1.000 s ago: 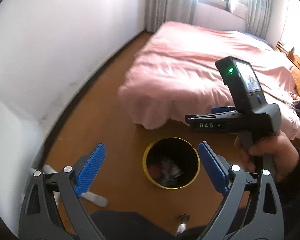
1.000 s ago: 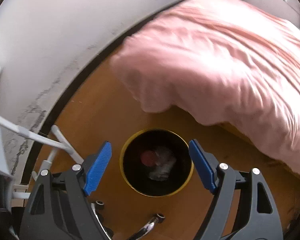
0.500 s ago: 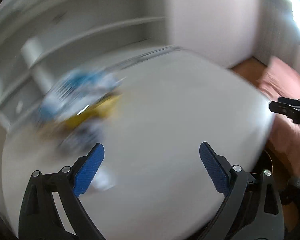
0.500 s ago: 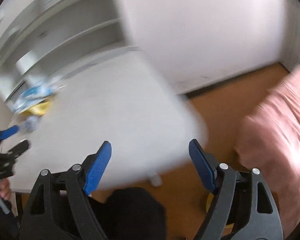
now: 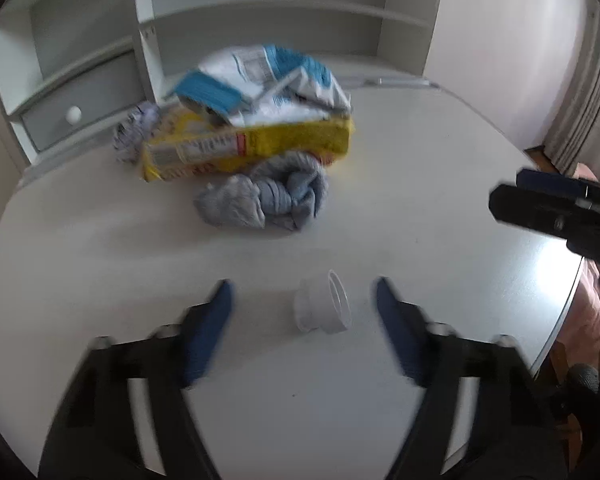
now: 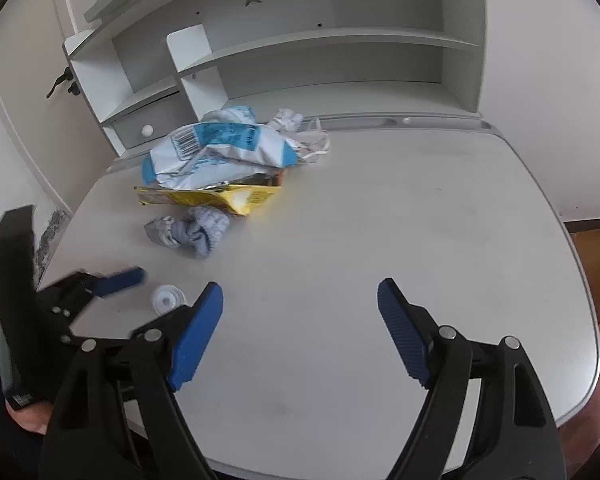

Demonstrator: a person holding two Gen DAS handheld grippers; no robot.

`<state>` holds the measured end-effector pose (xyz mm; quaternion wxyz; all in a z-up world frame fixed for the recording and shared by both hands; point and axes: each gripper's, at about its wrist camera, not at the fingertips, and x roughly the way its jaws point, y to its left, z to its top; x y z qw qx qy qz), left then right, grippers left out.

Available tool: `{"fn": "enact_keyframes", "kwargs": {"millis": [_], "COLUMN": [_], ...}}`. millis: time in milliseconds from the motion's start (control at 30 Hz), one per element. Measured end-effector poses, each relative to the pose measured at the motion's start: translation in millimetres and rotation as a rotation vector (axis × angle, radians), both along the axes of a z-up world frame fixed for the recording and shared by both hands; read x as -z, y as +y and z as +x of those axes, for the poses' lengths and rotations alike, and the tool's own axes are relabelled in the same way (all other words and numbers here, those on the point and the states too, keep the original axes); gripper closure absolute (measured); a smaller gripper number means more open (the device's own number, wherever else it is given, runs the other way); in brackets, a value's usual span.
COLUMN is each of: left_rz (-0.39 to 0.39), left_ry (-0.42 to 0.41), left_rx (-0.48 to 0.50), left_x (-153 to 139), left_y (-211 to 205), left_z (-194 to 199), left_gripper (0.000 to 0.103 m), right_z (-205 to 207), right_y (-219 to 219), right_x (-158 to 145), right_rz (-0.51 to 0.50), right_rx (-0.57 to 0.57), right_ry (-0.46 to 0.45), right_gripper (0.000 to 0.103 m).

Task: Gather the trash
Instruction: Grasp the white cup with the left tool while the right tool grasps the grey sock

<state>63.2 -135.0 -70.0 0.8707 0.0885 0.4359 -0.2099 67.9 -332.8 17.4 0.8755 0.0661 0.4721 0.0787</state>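
Note:
A small white plastic cup [image 5: 322, 306] lies on its side on the white desk [image 5: 260, 392]. My left gripper [image 5: 302, 282] hangs over it with the cup between its blue pads; the jaws are closing and there is a gap on both sides. The right wrist view shows the same cup [image 6: 166, 299] beside the left gripper [image 6: 120, 278]. My right gripper [image 6: 300, 286] stands open over bare desk [image 6: 340, 208]. Further back lie a blue-and-white bag [image 5: 272, 80], a yellow bag [image 5: 252, 146], a bunched grey cloth [image 5: 272, 196] and crumpled paper [image 5: 134, 132].
A white shelf unit [image 6: 320, 52] with a small knobbed drawer [image 6: 147, 130] stands at the desk's back. The desk's rounded edge [image 5: 560, 320] is on the right, with pink bedding and brown floor [image 6: 596, 252] beyond. The right gripper's body [image 5: 556, 204] shows at the left wrist view's right.
Both grippers swung away from the yellow-rimmed bin on the floor and now hang over the desk. The left jaws have narrowed around the white cup.

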Motion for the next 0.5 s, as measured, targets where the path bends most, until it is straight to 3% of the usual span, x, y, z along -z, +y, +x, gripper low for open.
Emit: {"fn": "enact_keyframes", "kwargs": {"millis": [67,233,367,500], "left_rz": [0.038,0.025,-0.017,-0.053], "left_ry": [-0.025,-0.051,-0.051,-0.042], "left_rx": [0.01,-0.014,-0.087,-0.17], "left_x": [-1,-20,-34,-39], "left_y": [-1,21,62,100], "left_z": [-4,-8,5,23], "left_gripper": [0.081,0.081,0.081,0.081], "right_z": [7,31,52,72], "right_y": [8,31,54,87], "right_x": [2,14,27,38], "right_rz": [0.013,0.064,0.145,0.083], "right_rx": [-0.016,-0.051,-0.057,-0.07], "right_ry": [0.015,0.072,0.123,0.136], "right_gripper": [0.026,0.026,0.026,0.026]}}
